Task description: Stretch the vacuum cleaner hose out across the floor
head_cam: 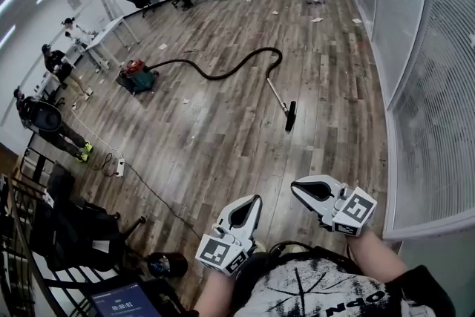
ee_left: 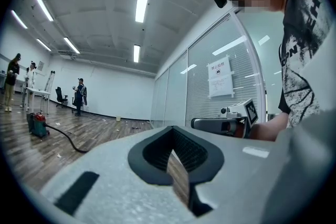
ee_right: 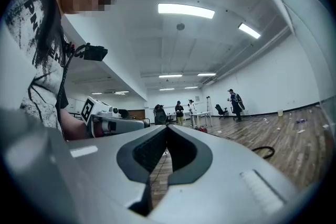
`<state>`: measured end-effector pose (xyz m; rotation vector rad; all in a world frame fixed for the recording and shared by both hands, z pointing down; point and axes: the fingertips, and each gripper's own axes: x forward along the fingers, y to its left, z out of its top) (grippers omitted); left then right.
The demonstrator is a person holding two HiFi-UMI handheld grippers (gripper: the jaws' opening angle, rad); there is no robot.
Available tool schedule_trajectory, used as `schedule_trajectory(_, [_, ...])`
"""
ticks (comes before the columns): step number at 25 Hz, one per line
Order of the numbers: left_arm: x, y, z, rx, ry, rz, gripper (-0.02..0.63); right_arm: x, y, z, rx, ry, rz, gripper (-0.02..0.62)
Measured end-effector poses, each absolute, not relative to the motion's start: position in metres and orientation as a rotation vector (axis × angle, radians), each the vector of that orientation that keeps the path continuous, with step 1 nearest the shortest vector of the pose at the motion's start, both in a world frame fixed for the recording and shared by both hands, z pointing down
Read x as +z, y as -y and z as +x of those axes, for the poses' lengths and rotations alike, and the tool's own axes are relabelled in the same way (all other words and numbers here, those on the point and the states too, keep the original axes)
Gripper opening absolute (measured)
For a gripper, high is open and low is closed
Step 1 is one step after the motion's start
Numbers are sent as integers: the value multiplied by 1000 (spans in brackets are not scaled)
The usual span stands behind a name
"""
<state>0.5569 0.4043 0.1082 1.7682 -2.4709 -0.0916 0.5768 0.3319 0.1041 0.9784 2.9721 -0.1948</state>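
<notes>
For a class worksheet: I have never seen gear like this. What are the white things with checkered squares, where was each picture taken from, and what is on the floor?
There is no robot here. A person holds a two-jaw tool in each hand: the left gripper and the right gripper, each carrying a marker cube. The head view comes from a camera on the person's head, looking down at the wooden floor. The other two pictures come from cameras riding on the grippers, looking along their jaws. Both grippers are shut and hold nothing. On the floor lie a vacuum cleaner, its black hose curving to a floor head, and scraps of litter.
</notes>
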Motion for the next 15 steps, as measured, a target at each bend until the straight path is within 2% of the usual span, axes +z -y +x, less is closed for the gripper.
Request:
schedule_trajectory(8, [110, -402, 554, -64, 2463, 1778, 0, 109, -331, 571, -168, -2985, 973, 6])
schedule_trajectory(15, [117, -400, 516, -83, 2455, 1778, 0, 115, -332, 534, -128, -3021, 993, 6])
